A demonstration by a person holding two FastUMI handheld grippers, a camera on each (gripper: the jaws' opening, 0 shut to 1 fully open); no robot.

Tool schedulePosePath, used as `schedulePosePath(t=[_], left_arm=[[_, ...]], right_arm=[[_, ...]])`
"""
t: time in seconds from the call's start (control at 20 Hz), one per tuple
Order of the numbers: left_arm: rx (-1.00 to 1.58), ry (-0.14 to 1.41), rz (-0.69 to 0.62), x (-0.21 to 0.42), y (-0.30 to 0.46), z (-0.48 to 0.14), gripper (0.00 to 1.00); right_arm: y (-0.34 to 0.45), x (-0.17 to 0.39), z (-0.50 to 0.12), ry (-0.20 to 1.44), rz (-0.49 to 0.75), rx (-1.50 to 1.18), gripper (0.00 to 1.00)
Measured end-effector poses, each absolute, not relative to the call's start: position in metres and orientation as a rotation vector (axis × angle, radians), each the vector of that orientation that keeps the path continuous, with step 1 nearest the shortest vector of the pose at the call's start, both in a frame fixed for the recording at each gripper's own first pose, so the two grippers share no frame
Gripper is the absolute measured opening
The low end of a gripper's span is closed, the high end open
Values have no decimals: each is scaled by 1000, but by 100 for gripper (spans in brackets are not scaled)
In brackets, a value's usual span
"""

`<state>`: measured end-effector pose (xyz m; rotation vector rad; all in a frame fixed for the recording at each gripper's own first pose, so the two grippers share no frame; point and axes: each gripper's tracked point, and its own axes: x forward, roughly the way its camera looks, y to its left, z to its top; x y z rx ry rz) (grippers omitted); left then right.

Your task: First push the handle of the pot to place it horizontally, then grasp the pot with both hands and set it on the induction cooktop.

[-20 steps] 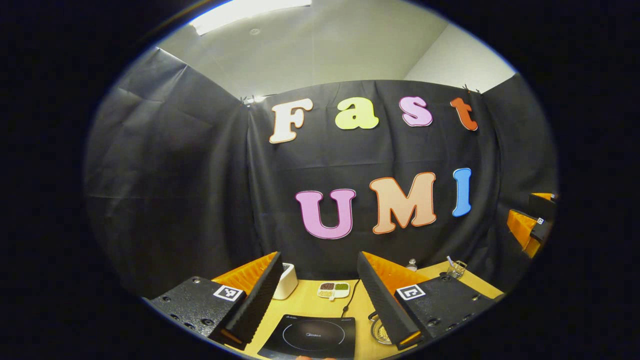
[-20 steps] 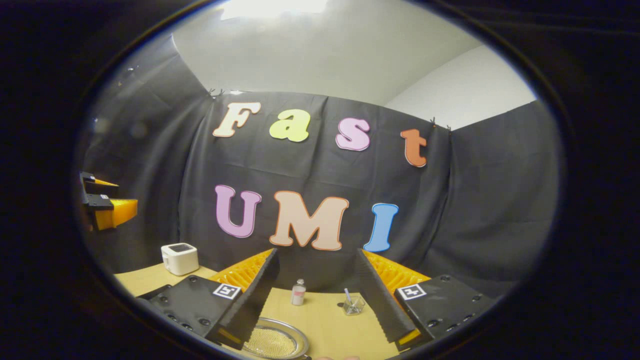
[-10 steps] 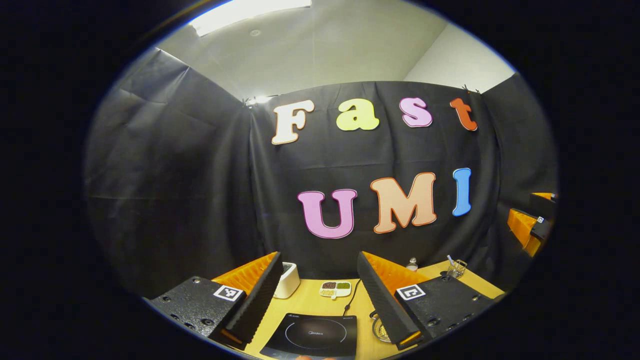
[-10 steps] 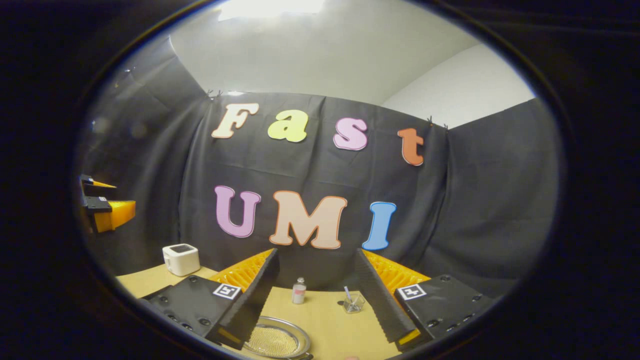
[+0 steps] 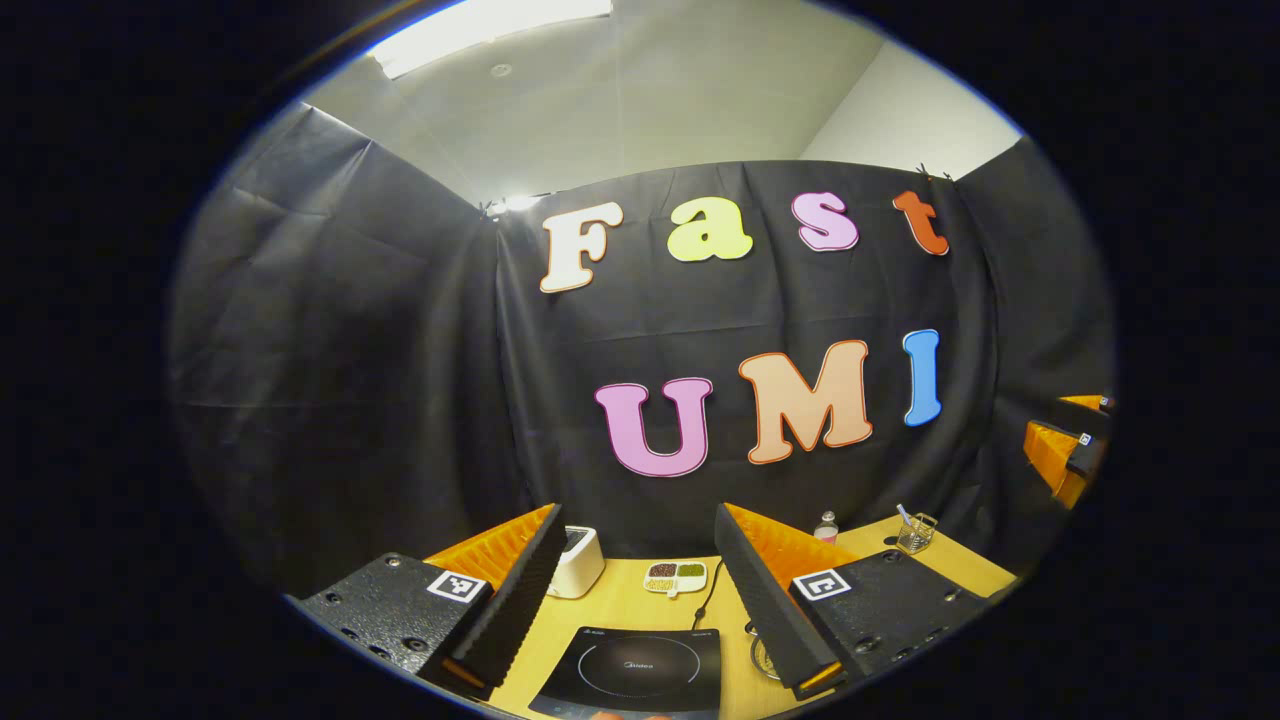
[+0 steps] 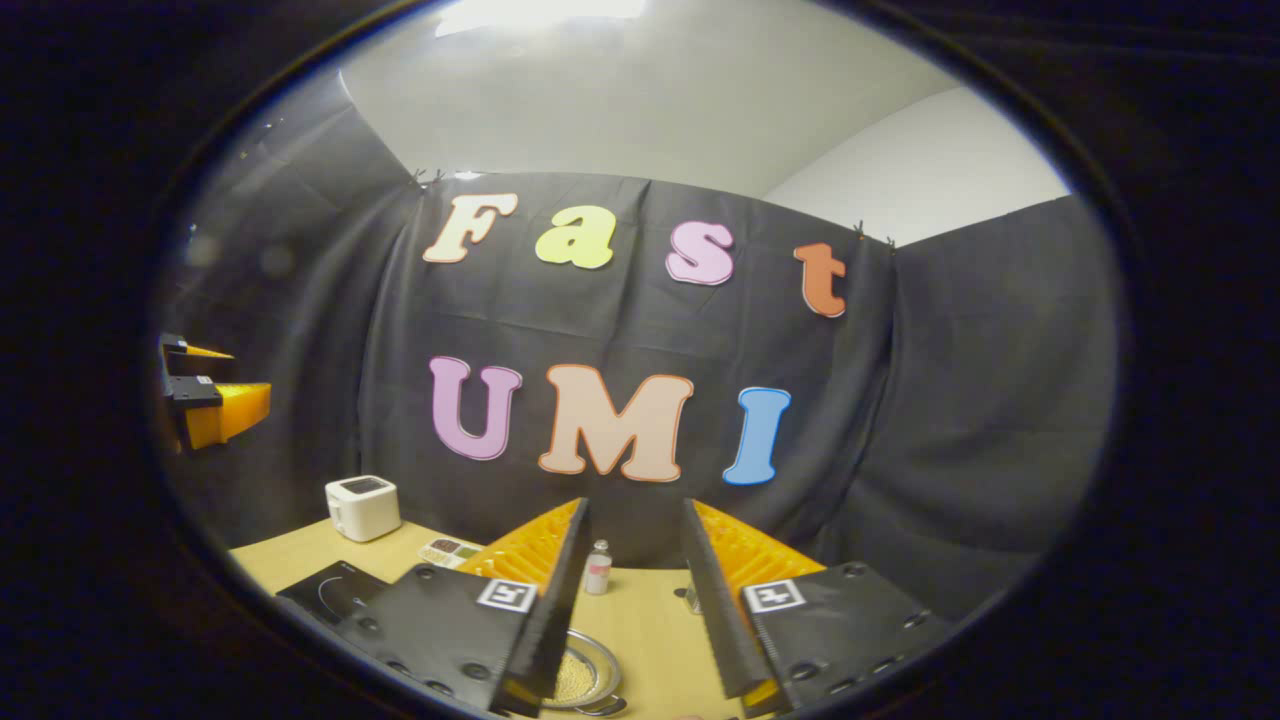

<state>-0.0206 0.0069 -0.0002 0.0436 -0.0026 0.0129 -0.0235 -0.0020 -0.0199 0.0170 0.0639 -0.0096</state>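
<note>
Presently, item one — left tool: fingers spread wide, nothing between them, held above the worktop and looking along it. Between its fingers at 6 o'clock in the left gripper view lies the induction cooktop, flat and dark with a ring marked on its face; a cord runs from its far edge.

Item two — right tool: fingers parted but set closer together than the left tool's, gripping nothing. In the left gripper view it appears far off at 3 o'clock.

Item three — pot: a shallow metal vessel at 6 o'clock in the right gripper view, just beyond that tool's left finger, pale grains or mesh inside. Its handle is mostly hidden; its direction cannot be told. It stands on the worktop beside the cooktop, not on it.

Sundry, toward 12 o'clock on the worktop: white toaster-like box, divided dish of grains, small bottle, clear glass cup holding a stick.

Hazards, as judged: both tools are high and no push has begun. A push landing on the rim rather than the handle could slide the pot off toward the edge or into the cord. A two-sided lift on a thin rim could slip if the grips are uneven, tipping the contents.

Writing: a small mark on the cooktop, too small to read; square coded tags on the tools.
</note>
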Motion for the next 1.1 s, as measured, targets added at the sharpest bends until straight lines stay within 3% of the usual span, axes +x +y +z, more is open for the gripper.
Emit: schedulePosePath(t=[0.05,0.1,0.15,0.2,0.25,0.3,0.4,0.65,1.1], left_arm=[[46,-5,11,-20,6,1,96],[47,-6,8,-20,5,1,96],[48,-7,7,-19,5,1,96],[50,-8,8,-20,6,1,96],[52,-10,9,-19,6,2,96],[53,-11,9,-19,7,1,96],[56,-11,14,-18,8,1,96],[55,-12,27,-18,11,0,96],[62,-9,71,-17,24,0,95]], right_arm=[[-2,-25,-23,75,-9,23,53],[-3,-25,-27,88,-15,29,35],[-6,-24,-30,101,-29,34,27],[-2,-25,-33,110,-12,46,10],[1,-25,-37,121,-1,56,9],[-2,-22,-43,131,-21,49,16],[-5,-28,-46,134,-16,56,2],[2,-24,-89,216,11,46,2],[19,-46,-238,535,98,70,2]])
